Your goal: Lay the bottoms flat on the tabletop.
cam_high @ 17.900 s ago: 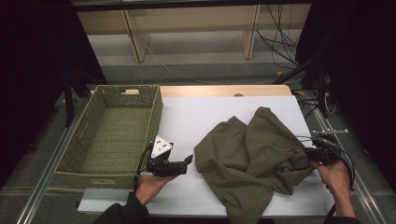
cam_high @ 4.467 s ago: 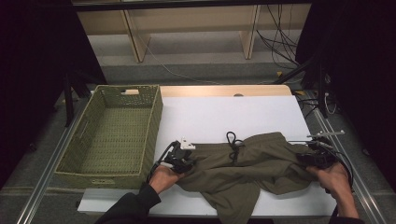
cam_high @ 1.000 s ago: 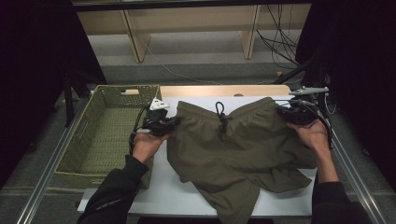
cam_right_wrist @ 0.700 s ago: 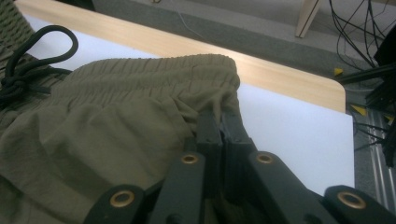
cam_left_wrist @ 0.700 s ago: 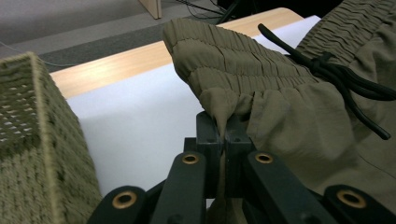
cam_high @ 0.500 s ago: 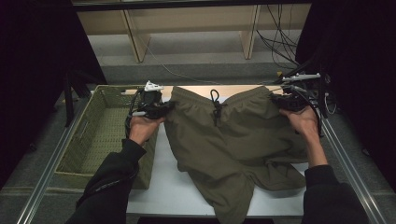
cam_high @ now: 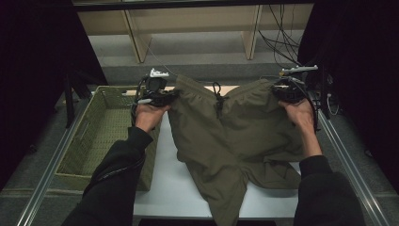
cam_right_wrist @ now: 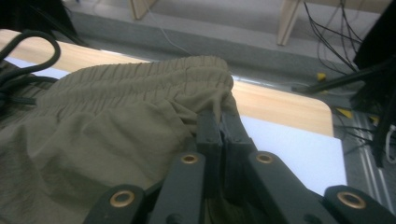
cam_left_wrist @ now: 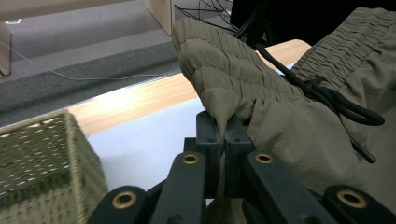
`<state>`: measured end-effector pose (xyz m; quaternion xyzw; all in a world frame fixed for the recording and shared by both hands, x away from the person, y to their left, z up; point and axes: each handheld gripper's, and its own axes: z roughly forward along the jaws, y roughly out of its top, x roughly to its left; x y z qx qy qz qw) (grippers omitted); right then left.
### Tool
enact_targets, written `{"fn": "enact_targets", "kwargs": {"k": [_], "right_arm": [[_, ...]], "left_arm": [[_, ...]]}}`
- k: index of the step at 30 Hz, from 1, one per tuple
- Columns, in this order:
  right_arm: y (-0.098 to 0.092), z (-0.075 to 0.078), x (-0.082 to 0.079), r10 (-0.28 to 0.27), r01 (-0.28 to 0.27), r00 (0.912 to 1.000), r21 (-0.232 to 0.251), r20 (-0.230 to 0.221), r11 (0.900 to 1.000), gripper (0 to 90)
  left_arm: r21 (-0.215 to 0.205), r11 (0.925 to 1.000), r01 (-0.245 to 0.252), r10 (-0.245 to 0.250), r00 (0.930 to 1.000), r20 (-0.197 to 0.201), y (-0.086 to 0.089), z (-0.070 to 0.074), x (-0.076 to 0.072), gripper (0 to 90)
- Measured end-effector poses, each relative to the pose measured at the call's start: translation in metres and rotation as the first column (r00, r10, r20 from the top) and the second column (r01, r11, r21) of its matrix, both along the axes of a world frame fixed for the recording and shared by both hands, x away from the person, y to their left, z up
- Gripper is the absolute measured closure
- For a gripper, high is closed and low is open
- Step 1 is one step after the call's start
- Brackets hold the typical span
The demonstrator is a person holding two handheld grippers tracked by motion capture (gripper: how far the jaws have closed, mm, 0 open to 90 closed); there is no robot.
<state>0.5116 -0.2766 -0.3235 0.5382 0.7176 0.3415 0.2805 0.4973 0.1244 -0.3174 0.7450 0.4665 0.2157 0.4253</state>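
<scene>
Shorts hang lengthwise, waistband far, legs twd person.

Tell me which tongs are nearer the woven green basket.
Left. The left tongs grip the olive shorts' waistband just above the woven green basket's far right corner; the right tongs hold the opposite waistband end.

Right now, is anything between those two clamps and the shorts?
No. The left gripper and right gripper are each shut on a corner of the waistband of the shorts, cloth pinched directly between the jaws. Nothing visible lies between.
</scene>
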Motion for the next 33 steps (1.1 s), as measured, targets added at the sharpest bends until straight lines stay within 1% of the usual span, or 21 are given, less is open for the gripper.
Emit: {"fn": "enact_targets", "kwargs": {"k": [2, 3, 4, 10, 12, 17, 20, 22, 23, 26, 30, 33], "right_arm": [[-0.004, -0.003, 0.003, -0.015, 0.015, 0.9999, -0.005, -0.005, 1.000, 88.5], [-0.006, -0.003, 0.004, -0.024, 0.023, 0.9996, -0.009, -0.015, 1.000, 88.4], [-0.008, -0.004, 0.005, -0.031, 0.031, 0.9994, -0.007, -0.014, 0.999, 88.4], [-0.021, -0.006, 0.011, -0.071, 0.071, 0.9972, -0.007, -0.020, 0.997, 88.4], [-0.024, -0.007, 0.013, -0.088, 0.088, 0.9960, -0.002, -0.016, 0.996, 88.4], [-0.025, -0.009, 0.015, -0.089, 0.089, 0.9959, -0.016, -0.018, 0.996, 88.3], [-0.025, -0.010, 0.016, -0.090, 0.090, 0.9957, -0.014, -0.020, 0.996, 88.3], [-0.024, -0.010, 0.016, -0.092, 0.092, 0.9956, -0.016, -0.016, 0.996, 88.2], [-0.024, -0.010, 0.016, -0.091, 0.091, 0.9957, -0.017, -0.016, 0.996, 88.2], [-0.024, -0.011, 0.018, -0.092, 0.092, 0.9956, -0.018, -0.018, 0.996, 88.2], [-0.026, -0.011, 0.019, -0.105, 0.105, 0.9944, -0.026, -0.015, 0.994, 88.2], [-0.029, -0.008, 0.020, -0.116, 0.116, 0.9932, -0.020, -0.009, 0.993, 88.2]], "left_arm": [[-0.008, 1.0000, 0.001, -0.001, 1.0000, -0.009, -0.004, -0.003, 0.004, 87.5], [-0.013, 0.9999, -0.002, 0.002, 0.9999, -0.014, -0.007, -0.005, 0.006, 87.5], [-0.014, 0.9999, -0.002, 0.002, 0.9999, -0.017, -0.009, -0.006, 0.007, 87.4], [-0.009, 0.9999, 0.005, -0.005, 0.9999, -0.015, -0.020, -0.008, 0.013, 87.2], [-0.010, 0.9999, 0.007, -0.007, 0.9999, -0.012, -0.024, -0.008, 0.015, 87.2], [-0.001, 1.0000, 0.008, -0.008, 0.9998, -0.016, -0.031, -0.010, 0.017, 87.1], [-0.002, 1.0000, 0.007, -0.007, 0.9998, -0.019, -0.033, -0.011, 0.019, 87.1], [-0.010, 0.9999, 0.003, -0.003, 0.9998, -0.018, -0.033, -0.012, 0.019, 87.0], [-0.003, 1.0000, 0.005, -0.005, 0.9998, -0.021, -0.034, -0.013, 0.020, 86.9], [-0.005, 1.0000, -0.002, 0.002, 0.9997, -0.024, -0.035, -0.016, 0.022, 86.8], [-0.002, 1.0000, -0.004, 0.004, 0.9997, -0.025, -0.038, -0.016, 0.024, 86.8], [-0.004, 1.0000, -0.009, 0.009, 0.9998, -0.017, -0.041, -0.014, 0.026, 86.9]]}}
